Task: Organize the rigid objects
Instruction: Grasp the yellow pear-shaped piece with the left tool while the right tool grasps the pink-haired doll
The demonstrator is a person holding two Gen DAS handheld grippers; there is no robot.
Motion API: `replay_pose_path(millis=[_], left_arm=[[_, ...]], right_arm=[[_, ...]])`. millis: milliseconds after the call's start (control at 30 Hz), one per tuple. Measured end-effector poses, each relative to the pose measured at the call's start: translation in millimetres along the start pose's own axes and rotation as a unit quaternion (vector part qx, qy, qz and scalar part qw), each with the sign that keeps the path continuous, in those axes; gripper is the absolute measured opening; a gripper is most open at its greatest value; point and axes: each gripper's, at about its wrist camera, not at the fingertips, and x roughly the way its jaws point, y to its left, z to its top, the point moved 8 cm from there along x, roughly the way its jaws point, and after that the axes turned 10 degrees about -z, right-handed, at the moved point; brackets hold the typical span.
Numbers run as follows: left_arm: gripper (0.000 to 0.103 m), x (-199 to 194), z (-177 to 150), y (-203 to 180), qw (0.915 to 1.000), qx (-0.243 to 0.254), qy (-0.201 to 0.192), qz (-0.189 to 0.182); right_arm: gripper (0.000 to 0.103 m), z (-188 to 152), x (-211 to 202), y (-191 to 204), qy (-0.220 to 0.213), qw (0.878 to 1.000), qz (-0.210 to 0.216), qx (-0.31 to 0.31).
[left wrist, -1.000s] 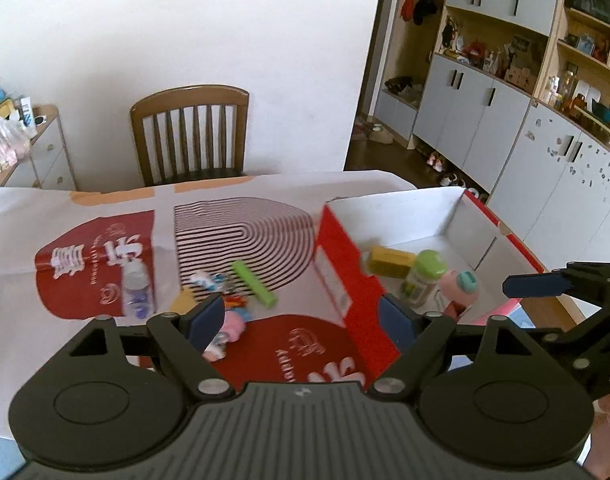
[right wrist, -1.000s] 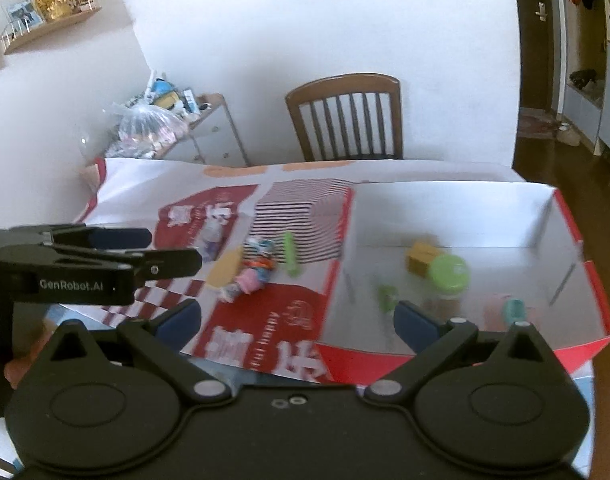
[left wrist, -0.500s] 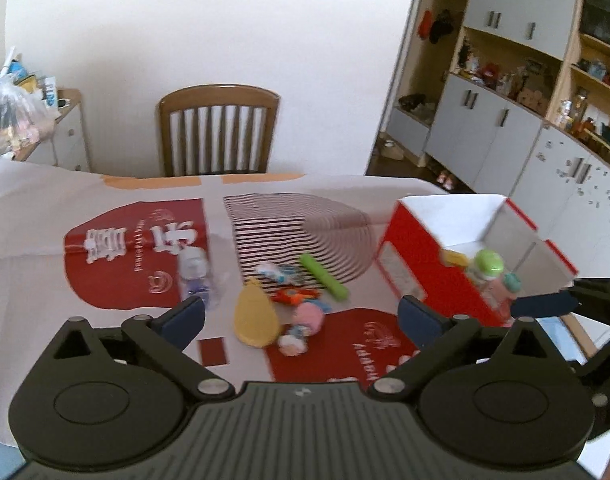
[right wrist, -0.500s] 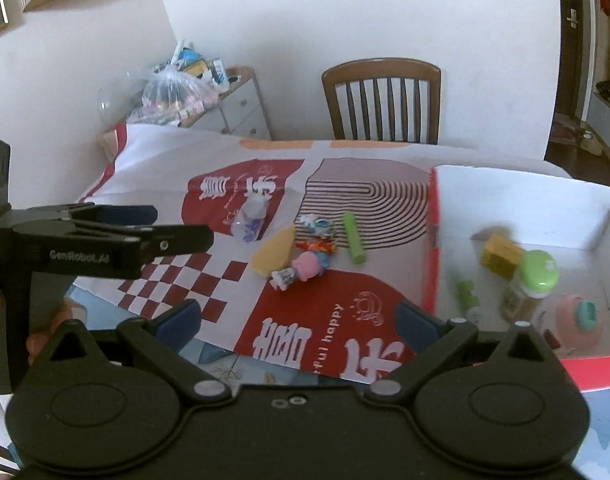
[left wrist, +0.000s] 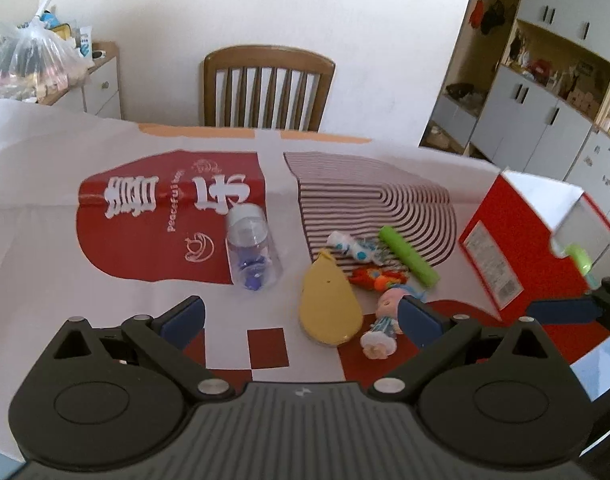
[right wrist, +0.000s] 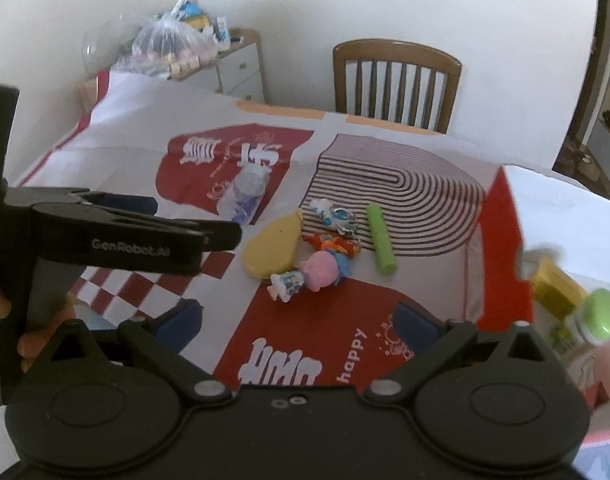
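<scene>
A small heap of rigid things lies mid-tabletop on the patterned cloth point(left wrist: 153, 160): a yellow pear-shaped piece point(left wrist: 329, 304), a pink-headed doll figure point(left wrist: 383, 320), an orange toy point(left wrist: 375, 278), a white-and-blue keychain figure point(left wrist: 351, 246) and a green cylinder point(left wrist: 408, 255), all touching or just beside one another. A clear small bottle point(left wrist: 251, 246) with a grey cap lies on its side a little apart, toward the left of the heap. All look light and hard. The cylinder and bottle would probably roll, so a hold across their middles seems safest. The pear shape is broad and smooth, likely slippery, better taken at its narrow end. The figures are small and knobbly, and the keychain ring may snag on its neighbours.

The left gripper point(left wrist: 301, 318) has just been opening; its fingers stand wide with nothing between them, above the near edge of the heap. The right gripper point(right wrist: 297, 320) also has its fingers spread wide and empty, over the red print nearer the box.

The red box point(left wrist: 501, 236) with a white inside sits to the right, already containing a green-lidded jar point(right wrist: 597, 314) and a yellow block point(right wrist: 555, 286). Beyond the tabletop stand a wooden chair point(left wrist: 267, 84), a plain white wall, a side cabinet with a plastic bag point(left wrist: 29, 62) on it, and grey cupboards point(left wrist: 537, 116) to the right.
</scene>
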Motion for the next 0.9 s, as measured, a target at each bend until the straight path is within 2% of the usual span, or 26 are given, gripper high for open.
replay_pose_path(millis=[233,367,733,900], left_arm=[[0.103,25,1,0,0.9995,0.020,0.003,0.026],[0.103,41,-1,-4,0.9992,0.028,0.017,0.021],[0.101,66,-2,-5,0.9990,0.023,0.030,0.023],[0.091,74,-3,-5,0.9987,0.024,0.038,0.024]], right_arm=[[0.096,2,25,4,0.012,1.000,-0.001,-0.015],[0.092,3,39,11,0.011,0.999,0.002,-0.043],[0.092,5,64,18,-0.009,0.994,0.010,-0.105],[0.091,7,75,15,-0.008,0.993,0.013,-0.114]])
